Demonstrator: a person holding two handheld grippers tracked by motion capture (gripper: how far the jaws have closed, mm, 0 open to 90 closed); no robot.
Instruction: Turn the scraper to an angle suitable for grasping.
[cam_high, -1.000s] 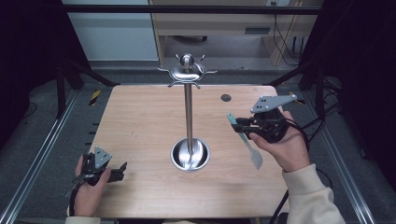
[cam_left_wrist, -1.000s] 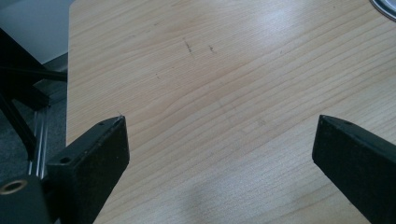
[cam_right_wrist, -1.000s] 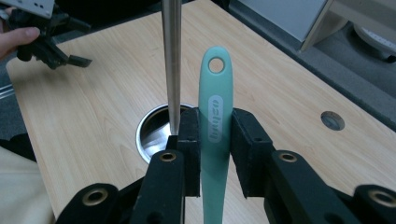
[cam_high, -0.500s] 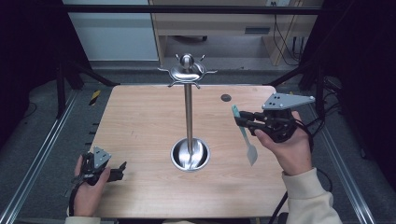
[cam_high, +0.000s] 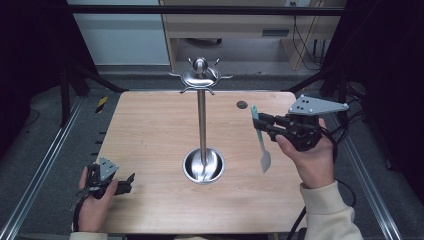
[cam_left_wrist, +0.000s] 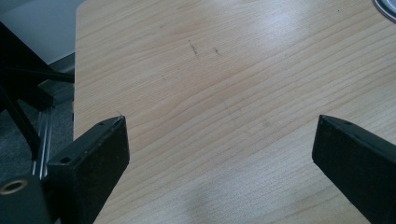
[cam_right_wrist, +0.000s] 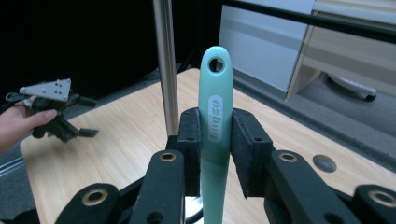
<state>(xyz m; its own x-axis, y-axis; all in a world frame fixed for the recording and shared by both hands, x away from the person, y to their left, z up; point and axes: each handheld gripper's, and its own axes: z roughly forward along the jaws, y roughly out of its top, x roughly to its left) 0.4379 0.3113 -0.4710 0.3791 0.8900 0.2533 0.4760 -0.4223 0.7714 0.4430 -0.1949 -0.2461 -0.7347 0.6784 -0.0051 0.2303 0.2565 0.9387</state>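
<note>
My right gripper (cam_high: 265, 123) is shut on the mint-green handle of a spatula (cam_high: 261, 142), held above the table's right side. Its handle end with the hanging hole (cam_right_wrist: 215, 65) points up between the pads, and its grey blade (cam_high: 265, 161) hangs down. A steel hanging stand (cam_high: 202, 125) with hooks at its top (cam_high: 200, 76) and a round bowl base (cam_high: 203, 165) rises at the table's middle, left of the spatula; its pole (cam_right_wrist: 164, 60) shows just beyond the handle. My left gripper (cam_high: 131, 180) rests open on the table at the near left, nothing between its jaws (cam_left_wrist: 219, 140).
The wooden table (cam_high: 150, 130) has a small dark round hole (cam_high: 242, 104) at its far right. Metal frame rails (cam_high: 45, 160) run along both sides. A cabinet (cam_high: 225, 40) and cables stand beyond the far edge.
My right gripper has risen and turned, bringing the spatula from a slant to nearly upright with its handle end up. The left gripper has stayed put.
</note>
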